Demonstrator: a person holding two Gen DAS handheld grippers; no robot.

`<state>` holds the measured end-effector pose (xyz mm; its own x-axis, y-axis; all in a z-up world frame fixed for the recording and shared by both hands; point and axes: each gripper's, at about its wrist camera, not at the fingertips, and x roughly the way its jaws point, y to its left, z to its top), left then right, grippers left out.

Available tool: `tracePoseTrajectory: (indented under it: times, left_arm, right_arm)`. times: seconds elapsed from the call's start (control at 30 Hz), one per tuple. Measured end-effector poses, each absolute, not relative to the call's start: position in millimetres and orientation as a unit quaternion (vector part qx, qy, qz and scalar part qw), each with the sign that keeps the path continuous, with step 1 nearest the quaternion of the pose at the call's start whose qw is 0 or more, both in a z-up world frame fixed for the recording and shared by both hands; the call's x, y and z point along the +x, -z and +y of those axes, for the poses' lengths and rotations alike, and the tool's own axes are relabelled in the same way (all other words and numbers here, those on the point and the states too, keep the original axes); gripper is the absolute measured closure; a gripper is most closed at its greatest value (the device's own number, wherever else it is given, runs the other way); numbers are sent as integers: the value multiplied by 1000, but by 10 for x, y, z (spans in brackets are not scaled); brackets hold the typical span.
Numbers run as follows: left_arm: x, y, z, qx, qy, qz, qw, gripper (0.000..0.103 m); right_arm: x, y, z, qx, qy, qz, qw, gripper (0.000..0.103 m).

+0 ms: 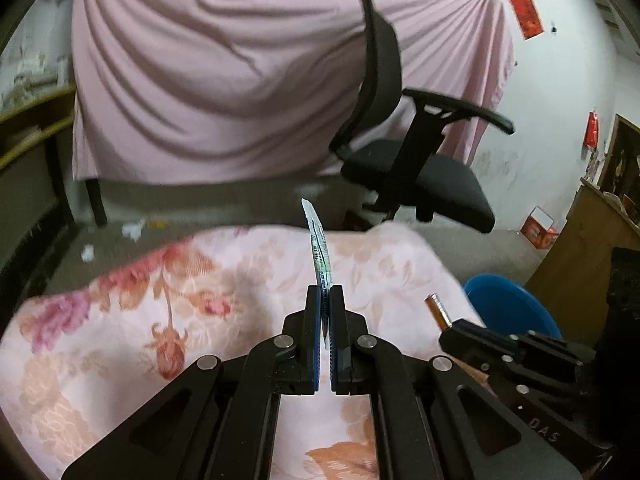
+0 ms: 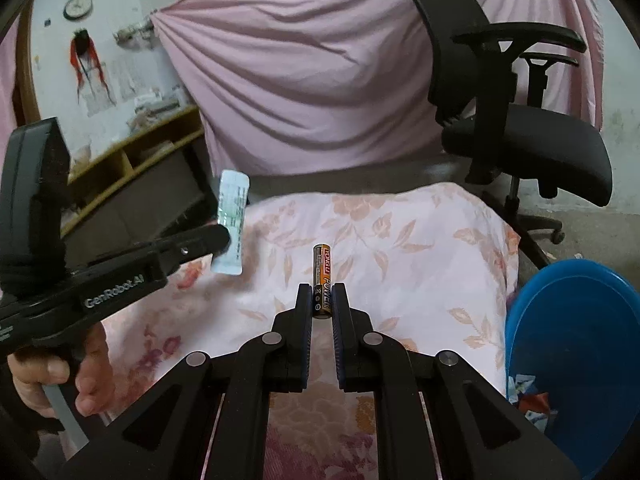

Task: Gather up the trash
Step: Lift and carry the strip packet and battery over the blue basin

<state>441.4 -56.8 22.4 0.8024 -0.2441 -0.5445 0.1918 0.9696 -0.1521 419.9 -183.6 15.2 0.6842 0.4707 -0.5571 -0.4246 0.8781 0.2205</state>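
My left gripper (image 1: 325,292) is shut on a flat white-and-green wrapper (image 1: 319,246), held edge-on above the floral cloth (image 1: 200,300). In the right wrist view the same wrapper (image 2: 232,216) shows flat, pinched by the left gripper (image 2: 224,240) at the left. My right gripper (image 2: 322,292) is shut on a black-and-orange battery (image 2: 322,276), held upright above the cloth (image 2: 400,248). The battery tip (image 1: 438,312) and right gripper also show at the right of the left wrist view. A blue bin (image 2: 572,360) with scraps inside stands at the right.
A black office chair (image 1: 420,152) stands beyond the cloth-covered surface, also in the right wrist view (image 2: 520,120). A pink sheet (image 1: 240,60) hangs behind. White paper scraps (image 1: 132,228) lie on the floor at the left. The blue bin (image 1: 512,308) sits right of the surface.
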Motion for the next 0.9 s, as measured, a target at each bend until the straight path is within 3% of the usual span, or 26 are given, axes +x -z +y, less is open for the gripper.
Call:
tracePoseTrajectory:
  times: [0.9]
  left_arm:
    - [3669, -819, -1653, 71, 167, 140, 973, 101]
  right_arm:
    - [3526, -785, -2865, 84, -184, 80, 976, 95]
